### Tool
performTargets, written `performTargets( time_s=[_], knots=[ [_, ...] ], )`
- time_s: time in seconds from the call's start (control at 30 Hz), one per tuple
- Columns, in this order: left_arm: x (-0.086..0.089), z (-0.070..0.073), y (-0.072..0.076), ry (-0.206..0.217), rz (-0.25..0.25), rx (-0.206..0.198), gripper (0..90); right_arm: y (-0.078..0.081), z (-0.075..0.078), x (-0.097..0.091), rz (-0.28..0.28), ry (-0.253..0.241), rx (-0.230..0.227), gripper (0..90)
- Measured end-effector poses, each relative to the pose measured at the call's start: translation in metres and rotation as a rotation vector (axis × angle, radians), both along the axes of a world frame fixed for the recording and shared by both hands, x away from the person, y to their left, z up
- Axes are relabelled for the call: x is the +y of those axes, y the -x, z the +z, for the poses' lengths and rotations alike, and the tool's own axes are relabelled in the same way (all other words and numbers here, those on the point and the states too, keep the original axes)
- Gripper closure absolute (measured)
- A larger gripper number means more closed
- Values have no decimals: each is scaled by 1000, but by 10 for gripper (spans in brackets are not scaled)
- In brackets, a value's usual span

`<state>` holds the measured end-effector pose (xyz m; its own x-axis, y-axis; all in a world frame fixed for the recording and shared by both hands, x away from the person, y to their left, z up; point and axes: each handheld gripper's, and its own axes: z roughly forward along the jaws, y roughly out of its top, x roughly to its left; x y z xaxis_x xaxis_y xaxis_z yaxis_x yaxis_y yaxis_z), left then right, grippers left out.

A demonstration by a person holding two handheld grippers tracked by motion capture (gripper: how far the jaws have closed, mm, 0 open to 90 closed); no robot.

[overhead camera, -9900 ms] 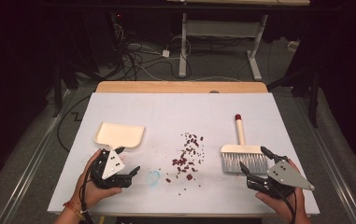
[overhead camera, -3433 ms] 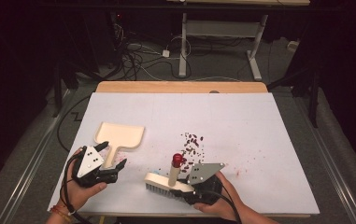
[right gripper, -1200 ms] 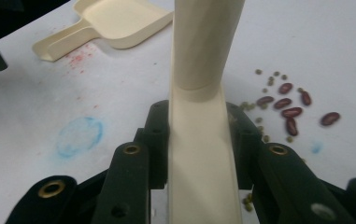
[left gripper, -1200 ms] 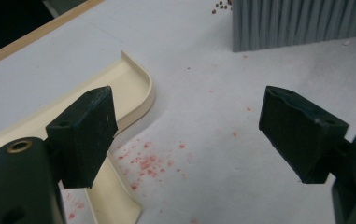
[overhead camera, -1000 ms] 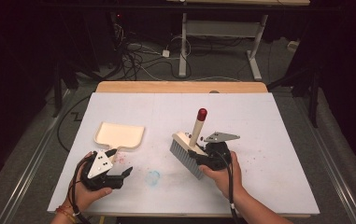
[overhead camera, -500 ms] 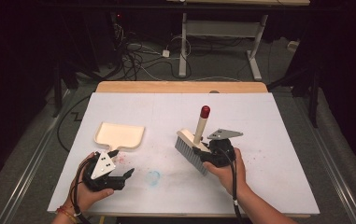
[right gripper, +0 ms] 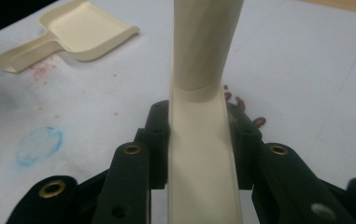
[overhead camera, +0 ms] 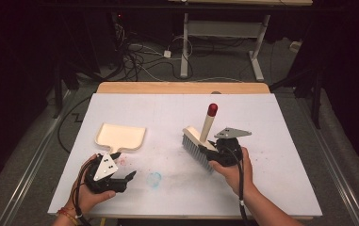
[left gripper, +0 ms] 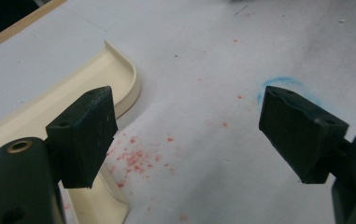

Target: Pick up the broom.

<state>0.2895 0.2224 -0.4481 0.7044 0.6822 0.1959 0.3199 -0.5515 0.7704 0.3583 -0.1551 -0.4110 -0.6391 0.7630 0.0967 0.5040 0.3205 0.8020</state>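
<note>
A cream hand brush (overhead camera: 193, 141) with a red-tipped handle stands tilted on the white table, right of centre. My right gripper (overhead camera: 206, 150) is shut on its back, the handle rising between the jaws in the right gripper view, brush (right gripper: 203, 56), gripper (right gripper: 198, 140). A few dark red bits (right gripper: 241, 105) lie just beyond the brush. The cream dustpan (overhead camera: 120, 136) lies flat at the left. My left gripper (overhead camera: 126, 171) rests open just in front of the dustpan's handle, jaws wide apart, gripper (left gripper: 189, 135), dustpan (left gripper: 73, 88).
A blue ring mark (overhead camera: 154, 179) is drawn on the table between the two hands. Fine red crumbs (left gripper: 138, 161) are scattered by the dustpan handle. A wooden strip (overhead camera: 182, 87) borders the table's far edge, with cables and desk legs on the floor beyond.
The right hand has taken up the brush and swept across the middle, where the red pile lay. In the last second it edged slightly right and away. The left hand stayed put.
</note>
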Motion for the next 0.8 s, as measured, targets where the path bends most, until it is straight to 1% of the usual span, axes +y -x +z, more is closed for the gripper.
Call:
performTargets(
  time_s=[0.03, 0.07, 0.1, 0.17, 0.23, 0.27, 0.3, 0.33, 0.37, 0.43, 0.47, 0.5, 0.53, 0.57, 0.6, 0.63, 0.67, 0.7, 0.73, 0.77, 0.8],
  knots=[
    [0, 0, 0, -3, -2, -11, 184, 1, 3, -2, 7, -9, -10, 675],
    [1, 0, 0, -3, -1, -9, 184, 2, 7, -4, 13, -20, -12, 675],
    [1, 0, 0, 0, 1, 0, 184, 4, 11, -6, 20, -27, -19, 676],
    [1, 0, 0, -2, 3, 0, 184, 6, 18, -13, 24, -39, -43, 675],
    [1, 0, 0, -1, 3, 0, 184, 7, 25, -21, 15, -32, -70, 675],
    [1, 0, 0, -7, 0, -9, 184, 7, 28, -25, 9, -26, -85, 675],
    [1, 0, 0, -7, 0, -9, 184, 7, 30, -30, -1, -19, -96, 675],
    [0, 0, 0, -5, 3, 1, 184, 7, 30, -30, -1, -19, -96, 675],
    [0, -1, 0, -5, 3, 2, 184, 4, 32, -40, -22, -12, -111, 675],
    [0, -1, 0, -5, 4, 3, 184, 2, 32, -49, -37, 2, -107, 675],
    [0, -1, 0, -6, 4, 3, 184, 2, 32, -49, -37, 2, -107, 675],
    [0, -1, 0, -6, 2, 4, 184, -1, 28, -55, -50, 27, -108, 675],
    [-1, -1, 0, -7, 2, 5, 184, -2, 26, -58, -48, 41, -111, 675],
    [-1, -1, -1, -12, -2, -4, 184, -2, 26, -58, -48, 41, -111, 675],
    [-1, -2, 0, -10, 0, 7, 184, -3, 24, -60, -46, 58, -120, 675],
    [-2, -2, -1, -11, 0, 9, 184, -5, 22, -61, -49, 70, -124, 675],
    [-2, -2, -1, -16, -5, -1, 184, -12, 19, -64, -26, 86, -144, 675],
    [-2, -2, -1, -18, -7, -1, 184, -17, 18, -64, -22, 94, -153, 675],
    [-3, -3, -1, -15, -8, 11, 184, -17, 18, -64, -22, 94, -153, 675],
    [-4, -3, -2, -25, -14, 1, 184, -23, 16, -64, -6, 99, -165, 675],
    [-4, -3, -3, -28, -16, 3, 184, -29, 14, -63, 23, 111, -183, 675]
  ],
)
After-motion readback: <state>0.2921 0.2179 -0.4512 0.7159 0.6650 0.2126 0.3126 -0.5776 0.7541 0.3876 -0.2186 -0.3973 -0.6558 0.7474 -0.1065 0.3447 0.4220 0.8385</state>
